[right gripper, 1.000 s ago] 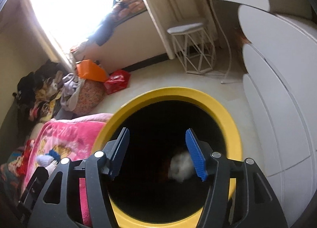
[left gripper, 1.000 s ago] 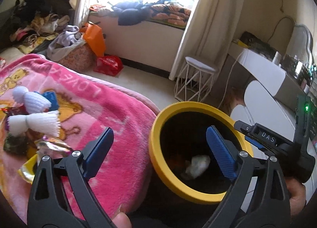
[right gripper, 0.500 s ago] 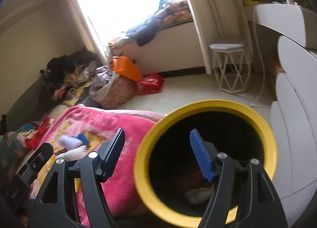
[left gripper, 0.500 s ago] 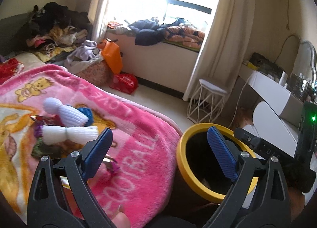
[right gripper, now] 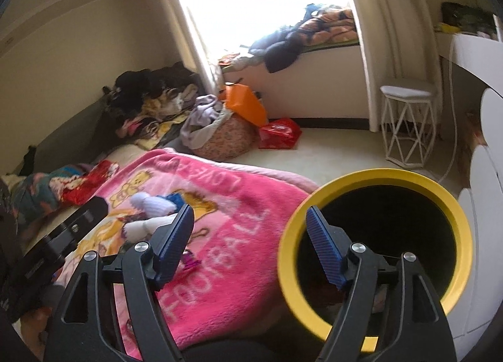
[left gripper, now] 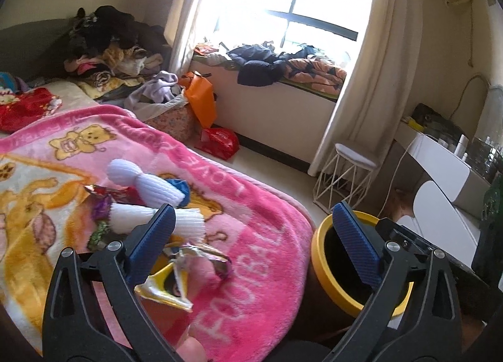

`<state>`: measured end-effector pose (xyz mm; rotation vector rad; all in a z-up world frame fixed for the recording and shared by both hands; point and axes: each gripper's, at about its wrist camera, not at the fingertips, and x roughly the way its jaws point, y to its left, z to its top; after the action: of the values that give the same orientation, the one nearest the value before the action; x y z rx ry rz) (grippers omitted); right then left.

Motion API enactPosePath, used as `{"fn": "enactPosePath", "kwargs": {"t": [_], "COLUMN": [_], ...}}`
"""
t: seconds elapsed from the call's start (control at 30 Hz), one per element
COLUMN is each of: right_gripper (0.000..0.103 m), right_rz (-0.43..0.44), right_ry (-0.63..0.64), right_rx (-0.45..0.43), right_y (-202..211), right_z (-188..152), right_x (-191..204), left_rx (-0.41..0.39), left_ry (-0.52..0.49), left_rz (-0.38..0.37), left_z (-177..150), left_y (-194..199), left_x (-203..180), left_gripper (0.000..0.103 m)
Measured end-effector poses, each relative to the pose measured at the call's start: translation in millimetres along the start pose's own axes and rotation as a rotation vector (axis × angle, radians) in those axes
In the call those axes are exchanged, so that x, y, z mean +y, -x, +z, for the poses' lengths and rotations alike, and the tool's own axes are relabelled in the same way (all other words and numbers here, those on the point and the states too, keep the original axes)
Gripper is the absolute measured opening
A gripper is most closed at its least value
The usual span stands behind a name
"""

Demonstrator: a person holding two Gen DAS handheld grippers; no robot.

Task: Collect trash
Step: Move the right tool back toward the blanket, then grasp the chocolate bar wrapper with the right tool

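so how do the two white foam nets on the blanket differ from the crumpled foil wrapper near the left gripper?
The foam nets are plain white, ribbed and tube-shaped; the foil wrapper is shiny, yellow and silver, and crumpled flat. The nets lie further up the pink blanket; the wrapper lies nearer, just past the left gripper. All lie loose on the blanket, outside the yellow-rimmed bin.

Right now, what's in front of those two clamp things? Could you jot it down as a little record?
place: bedroom, pink blanket on the bed
bin: yellow-rimmed bin beside the bed
trash on blanket: crumpled foil wrapper, white foam nets, smaller wrappers
left gripper: open, nothing between its pads, above the wrapper
right gripper: open and empty, jaws have just been widening, at the bin's rim
background: white stool, clothes by the window
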<state>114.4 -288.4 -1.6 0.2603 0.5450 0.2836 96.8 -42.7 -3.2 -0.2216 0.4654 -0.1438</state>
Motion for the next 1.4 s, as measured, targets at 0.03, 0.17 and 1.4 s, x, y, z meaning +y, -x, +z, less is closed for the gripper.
{"fn": "enactPosePath", "kwargs": {"t": [0.03, 0.17, 1.4], "right_gripper": [0.073, 0.076, 0.076], "right_rz": [0.009, 0.047, 0.308], "right_ry": [0.01, 0.047, 0.559], "right_rx": [0.002, 0.018, 0.446], "right_y": [-0.7, -2.7, -51.9], "right_z": [-0.1, -1.6, -101.7], "right_x": [3.5, 15.7, 165.2], "left_rx": [0.002, 0.004, 0.142], "left_ry": [0.006, 0.016, 0.183], "left_rz": [0.004, 0.031, 0.281], "left_z": [-0.2, -0.6, -28.2], "left_y": [0.9, 3.2, -12.5], "left_x": [3.8, 16.8, 169.2], "left_gripper": [0.092, 0.092, 0.092]}}
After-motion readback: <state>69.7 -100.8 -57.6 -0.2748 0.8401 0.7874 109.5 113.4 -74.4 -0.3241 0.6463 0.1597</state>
